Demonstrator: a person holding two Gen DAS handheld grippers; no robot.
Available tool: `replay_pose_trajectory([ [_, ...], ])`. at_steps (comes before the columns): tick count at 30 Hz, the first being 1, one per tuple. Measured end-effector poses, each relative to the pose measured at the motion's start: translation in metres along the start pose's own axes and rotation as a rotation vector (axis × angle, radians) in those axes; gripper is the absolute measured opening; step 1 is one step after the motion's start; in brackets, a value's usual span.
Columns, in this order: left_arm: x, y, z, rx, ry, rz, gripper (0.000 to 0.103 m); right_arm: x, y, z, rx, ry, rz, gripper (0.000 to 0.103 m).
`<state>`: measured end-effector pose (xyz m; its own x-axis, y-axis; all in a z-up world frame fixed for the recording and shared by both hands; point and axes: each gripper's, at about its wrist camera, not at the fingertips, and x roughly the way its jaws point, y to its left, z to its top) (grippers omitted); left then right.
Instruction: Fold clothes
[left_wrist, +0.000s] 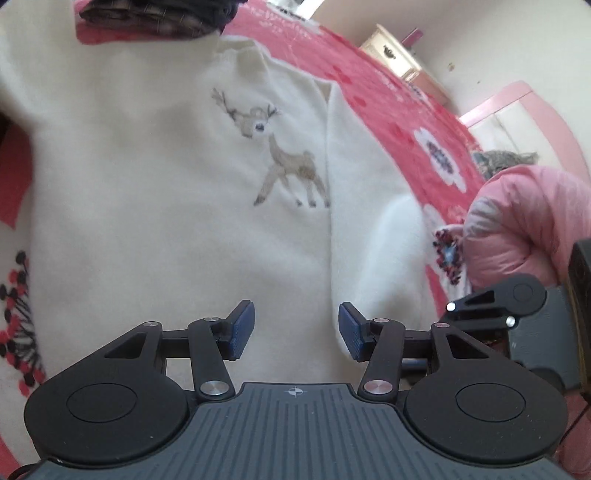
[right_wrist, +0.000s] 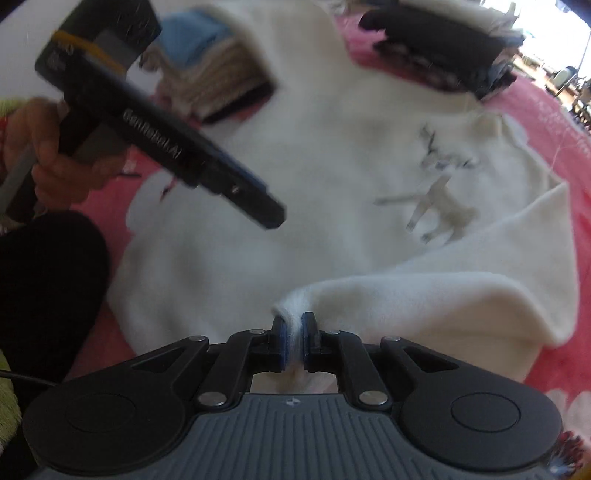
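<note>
A white sweater (left_wrist: 166, 177) with a stitched deer (left_wrist: 284, 158) lies spread on a red flowered bedspread (left_wrist: 388, 122). My left gripper (left_wrist: 297, 328) hovers over its lower part, open, with nothing between the blue pads. In the right wrist view my right gripper (right_wrist: 294, 339) is shut on a pinched fold of the sweater (right_wrist: 295, 206) at its near edge, and a sleeve (right_wrist: 443, 295) lies doubled over beside it. The left gripper (right_wrist: 267, 212) also shows there, held by a hand (right_wrist: 48, 166) above the sweater's left side. The deer (right_wrist: 439, 206) is blurred.
Dark folded clothes (left_wrist: 155, 16) sit at the sweater's far end, the dark stack (right_wrist: 443, 40) also showing in the right wrist view. Another folded pile (right_wrist: 221, 77) lies far left. A pink padded jacket (left_wrist: 524, 221) rests at the bed's right. A cream cabinet (left_wrist: 395, 51) stands beyond.
</note>
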<state>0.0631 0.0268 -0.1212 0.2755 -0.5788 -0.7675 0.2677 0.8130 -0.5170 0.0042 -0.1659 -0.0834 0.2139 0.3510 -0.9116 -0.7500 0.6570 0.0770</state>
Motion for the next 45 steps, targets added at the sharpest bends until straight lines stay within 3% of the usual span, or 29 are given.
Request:
replay_pose_trajectory([
  [3,0.026,-0.008,-0.009,0.031,0.043,0.021,0.05,0.028,0.024,-0.038,0.006,0.058,-0.039,0.019],
  [4,0.034,-0.011,-0.012,0.047,0.056,0.027,0.05,0.022,0.024,-0.047,0.055,0.031,-0.014,0.028],
  [5,0.038,-0.013,-0.018,0.066,0.059,0.039,0.05,0.015,0.023,-0.055,0.107,0.008,0.018,0.03],
  [7,0.041,-0.016,-0.021,0.092,0.058,0.04,0.05,-0.004,0.013,-0.074,0.244,-0.02,0.129,0.03],
  [9,0.041,-0.017,-0.022,0.089,0.055,0.022,0.05,-0.026,0.001,-0.1,0.394,-0.097,0.17,0.031],
  [15,0.05,-0.024,-0.019,0.08,0.099,-0.018,0.05,-0.052,-0.075,-0.168,1.033,-0.356,0.184,0.035],
  [18,0.055,-0.031,-0.021,0.115,0.117,-0.006,0.05,-0.032,-0.093,-0.173,1.154,-0.39,0.259,0.035],
  [21,0.056,-0.037,-0.024,0.125,0.121,0.014,0.043,-0.003,-0.092,-0.165,1.178,-0.329,0.319,0.035],
  [23,0.058,-0.04,-0.028,0.128,0.12,0.033,0.028,0.01,-0.086,-0.161,1.176,-0.308,0.322,0.032],
  [25,0.057,-0.043,-0.032,0.111,0.12,0.019,0.004,0.014,-0.083,-0.153,1.148,-0.315,0.279,0.018],
  [29,0.046,-0.054,-0.038,0.066,0.124,-0.018,0.003,-0.012,-0.071,-0.131,1.005,-0.356,0.193,0.014],
  [31,0.043,-0.063,-0.046,0.075,0.128,-0.025,0.003,-0.029,-0.062,-0.124,0.905,-0.335,0.125,0.014],
  [34,0.047,-0.076,-0.056,0.122,0.139,-0.019,0.003,-0.034,-0.052,-0.125,0.804,-0.239,0.023,0.014],
  [41,0.066,-0.087,-0.064,0.186,0.187,-0.019,0.003,-0.035,-0.051,-0.135,0.774,-0.162,-0.039,0.013],
  [45,0.08,-0.088,-0.075,0.211,0.237,-0.013,0.004,-0.005,-0.043,-0.135,0.664,-0.026,-0.119,0.014],
])
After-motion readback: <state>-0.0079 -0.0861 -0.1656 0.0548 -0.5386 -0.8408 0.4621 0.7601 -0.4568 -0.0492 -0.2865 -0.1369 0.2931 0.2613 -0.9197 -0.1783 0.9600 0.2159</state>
